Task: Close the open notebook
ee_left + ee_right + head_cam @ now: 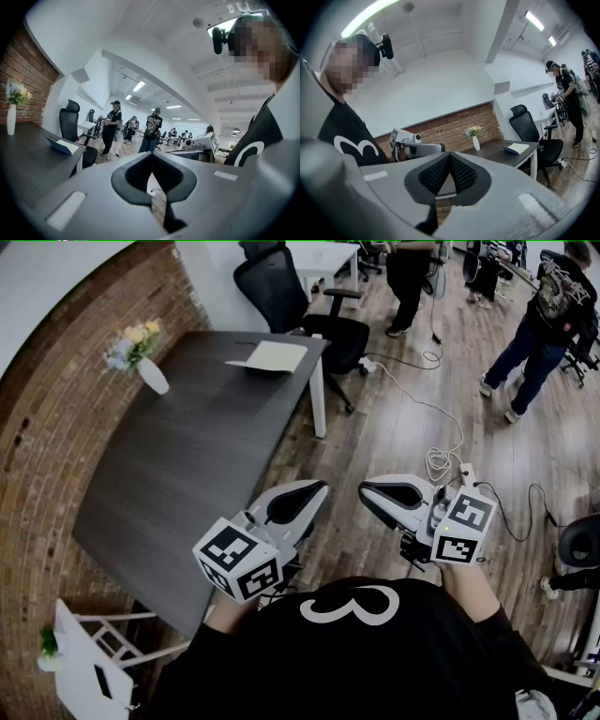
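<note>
Left gripper [314, 488] is hovering just off the table's [187, 456] near right edge, jaws pressing tip to tip, gripping nothing. Right gripper [366, 488] is hanging further off that edge, likewise closed and empty. Notebook [270, 356] is lying at the table's far end, apparently open; distance is blurring detail. Vase [152, 376] is standing at the table's far left.

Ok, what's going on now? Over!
Left gripper shut, empty. Right gripper shut, empty. Open notebook on desk's far end, untouched. Flower vase off to its side.
</note>
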Demonstrator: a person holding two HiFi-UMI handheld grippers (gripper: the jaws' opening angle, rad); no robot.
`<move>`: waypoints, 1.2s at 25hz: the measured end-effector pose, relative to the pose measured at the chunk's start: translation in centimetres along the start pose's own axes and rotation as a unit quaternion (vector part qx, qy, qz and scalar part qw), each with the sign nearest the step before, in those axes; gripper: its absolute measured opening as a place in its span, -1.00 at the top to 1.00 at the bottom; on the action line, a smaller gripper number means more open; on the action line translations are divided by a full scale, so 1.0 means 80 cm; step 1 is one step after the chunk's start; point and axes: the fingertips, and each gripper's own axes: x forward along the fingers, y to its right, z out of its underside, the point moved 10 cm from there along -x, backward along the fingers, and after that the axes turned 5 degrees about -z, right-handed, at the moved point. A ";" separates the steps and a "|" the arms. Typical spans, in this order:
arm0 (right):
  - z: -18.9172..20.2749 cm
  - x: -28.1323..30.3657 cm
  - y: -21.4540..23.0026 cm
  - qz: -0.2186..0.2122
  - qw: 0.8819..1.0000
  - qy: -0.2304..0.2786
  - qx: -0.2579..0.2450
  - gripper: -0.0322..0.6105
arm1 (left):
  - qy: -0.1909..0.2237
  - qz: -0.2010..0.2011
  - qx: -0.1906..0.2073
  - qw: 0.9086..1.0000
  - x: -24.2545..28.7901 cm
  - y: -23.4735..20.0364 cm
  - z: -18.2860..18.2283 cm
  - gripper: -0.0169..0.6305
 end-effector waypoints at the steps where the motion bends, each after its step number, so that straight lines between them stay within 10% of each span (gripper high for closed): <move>1: 0.000 0.000 0.002 0.000 1.000 0.000 0.000 0.89 | 0.001 -0.002 0.001 1.000 0.001 -0.002 -0.001 0.90; 30: -0.002 -0.124 0.101 0.013 0.999 0.026 0.018 0.89 | -0.002 -0.013 0.013 1.000 0.150 0.046 0.014 0.90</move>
